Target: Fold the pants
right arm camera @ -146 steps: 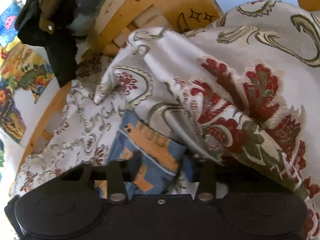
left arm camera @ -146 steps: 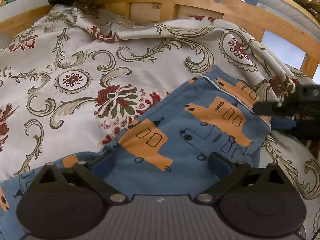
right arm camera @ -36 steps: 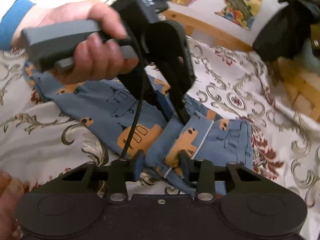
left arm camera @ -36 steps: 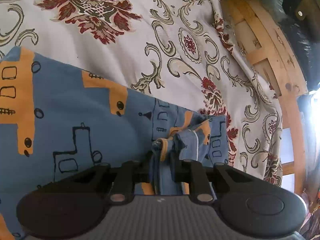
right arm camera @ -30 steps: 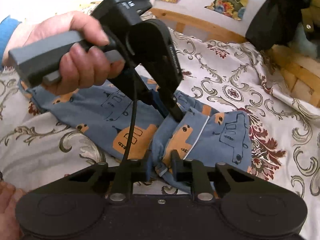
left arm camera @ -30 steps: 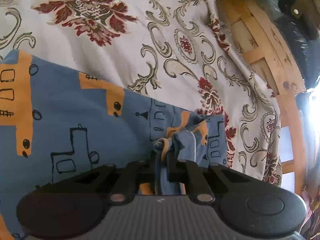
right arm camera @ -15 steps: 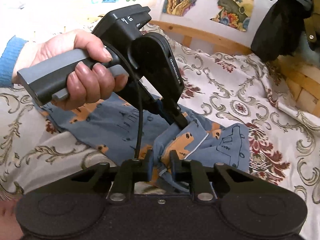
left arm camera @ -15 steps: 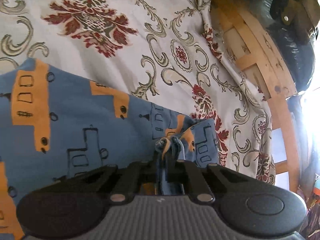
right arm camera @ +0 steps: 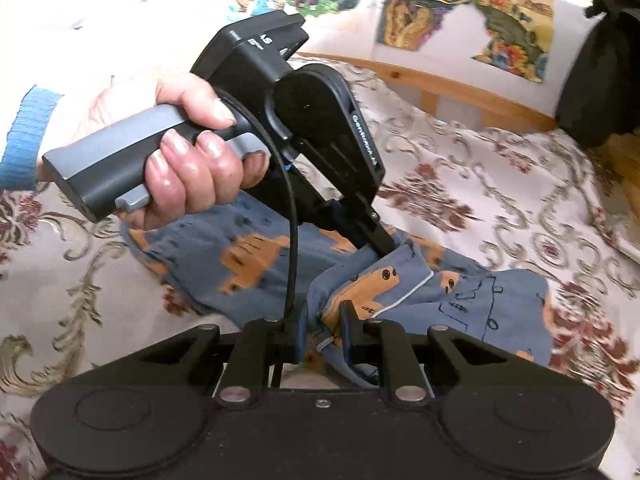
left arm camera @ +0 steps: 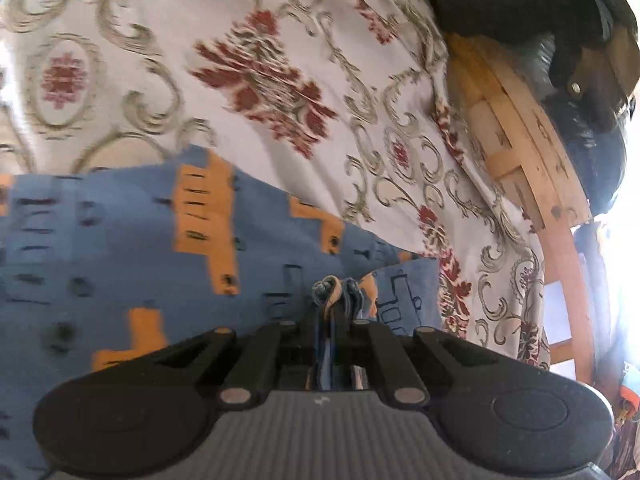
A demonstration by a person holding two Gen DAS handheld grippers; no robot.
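- Pants [right arm camera: 256, 256], blue with orange vehicle prints, lie across the middle of the right wrist frame on a floral bedspread [right arm camera: 500, 204]; in the left wrist frame they fill the lower left [left arm camera: 120, 240].
- Left gripper [left arm camera: 330, 312] has its fingers nearly together, pinching a bunched edge of the pants; a small knot of blue and orange cloth sticks up past the tips at lower centre.
- In the right wrist frame the same left gripper [right arm camera: 384, 246] comes down from upper left, its tips buried in a raised fold of the pants at centre.
- A hand [right arm camera: 188, 160] grips that gripper's grey handle at centre left, and a blue sleeve [right arm camera: 24, 132] shows at the left edge.
- A black cable [right arm camera: 290, 240] hangs from the left gripper toward the lower centre.
- Right gripper [right arm camera: 323, 328] is closed to a narrow gap on a folded edge of the pants at lower centre; the cloth, with a white piping line, is lifted between the two grippers.
- A wooden bed frame [left arm camera: 540, 184] runs down the right side of the left wrist frame, with a dark garment [left arm camera: 520, 0] at upper right.
- Coloured pictures [right arm camera: 460, 4] cover the wall along the top of the right wrist frame.
- The left wrist frame is blurred, so the print details there are unclear.
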